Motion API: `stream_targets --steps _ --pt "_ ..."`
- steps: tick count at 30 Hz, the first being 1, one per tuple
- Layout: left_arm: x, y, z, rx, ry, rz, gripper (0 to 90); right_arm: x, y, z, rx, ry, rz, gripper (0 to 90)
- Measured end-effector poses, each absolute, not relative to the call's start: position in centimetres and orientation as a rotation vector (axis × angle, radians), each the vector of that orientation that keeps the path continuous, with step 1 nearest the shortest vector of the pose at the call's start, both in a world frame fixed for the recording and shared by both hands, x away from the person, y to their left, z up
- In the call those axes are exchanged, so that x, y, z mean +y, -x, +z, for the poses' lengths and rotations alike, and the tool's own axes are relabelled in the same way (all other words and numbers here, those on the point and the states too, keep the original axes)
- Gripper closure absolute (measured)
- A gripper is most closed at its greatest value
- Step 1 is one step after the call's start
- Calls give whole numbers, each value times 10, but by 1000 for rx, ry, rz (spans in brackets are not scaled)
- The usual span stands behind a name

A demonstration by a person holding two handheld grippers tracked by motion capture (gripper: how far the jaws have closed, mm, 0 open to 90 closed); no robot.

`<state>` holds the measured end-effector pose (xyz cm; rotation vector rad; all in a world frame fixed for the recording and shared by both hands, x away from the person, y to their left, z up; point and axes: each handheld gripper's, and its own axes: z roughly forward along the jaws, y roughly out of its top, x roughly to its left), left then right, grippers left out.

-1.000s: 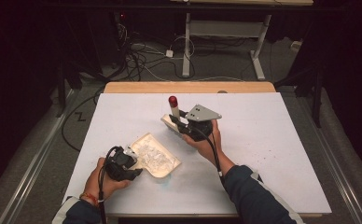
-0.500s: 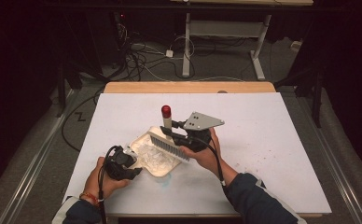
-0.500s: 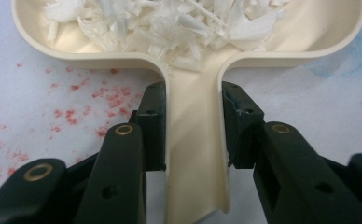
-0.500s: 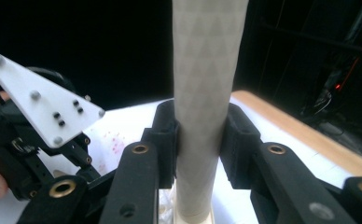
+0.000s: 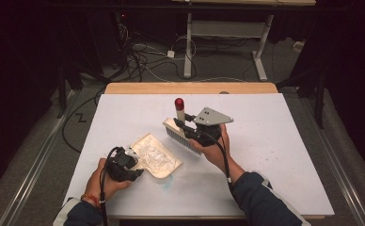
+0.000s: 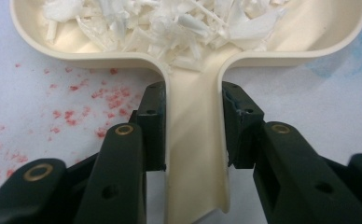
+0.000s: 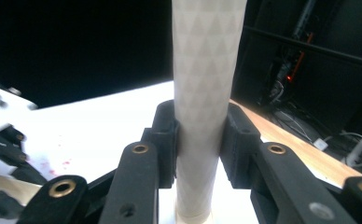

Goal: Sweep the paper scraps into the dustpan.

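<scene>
A cream dustpan (image 5: 154, 157) lies on the white table at the near left, with several white shreds (image 6: 170, 18) piled in its pan. My left gripper (image 5: 134, 163) is shut on its handle (image 6: 195, 140), the jaws clamping both sides. To its right, a little above the table, my right gripper (image 5: 181, 124) is shut on a hand brush (image 5: 181, 137). The brush's pale handle (image 7: 205, 93) stands upright between the pads and ends in a red tip (image 5: 179, 103). Its bristles point down toward the table beside the dustpan's far right corner.
The white table top (image 5: 274, 155) has a wooden strip (image 5: 190, 88) along its far edge. Red specks (image 6: 72, 114) and a faint blue smudge (image 5: 165, 181) mark the surface near the dustpan. Cables and desk legs (image 5: 188, 47) lie on the floor beyond.
The right gripper swung the brush left over the dustpan's far edge and has drawn it back to the right. The left gripper and dustpan have stayed put.
</scene>
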<state>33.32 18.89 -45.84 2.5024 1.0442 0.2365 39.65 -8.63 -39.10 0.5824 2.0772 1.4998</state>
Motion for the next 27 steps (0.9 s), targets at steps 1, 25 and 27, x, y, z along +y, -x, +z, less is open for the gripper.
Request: stream_targets --steps 1,25,27 --pt "189 -333 -458 1044 -2502 237 631 -84 -398 -394 2081 -587 1488 702" --pt "189 -334 -458 1036 -2507 239 631 -63 -412 -404 2135 -507 1463 701" --pt "189 -334 -458 1034 -2507 239 631 -61 -403 -404 2159 -476 1483 700"
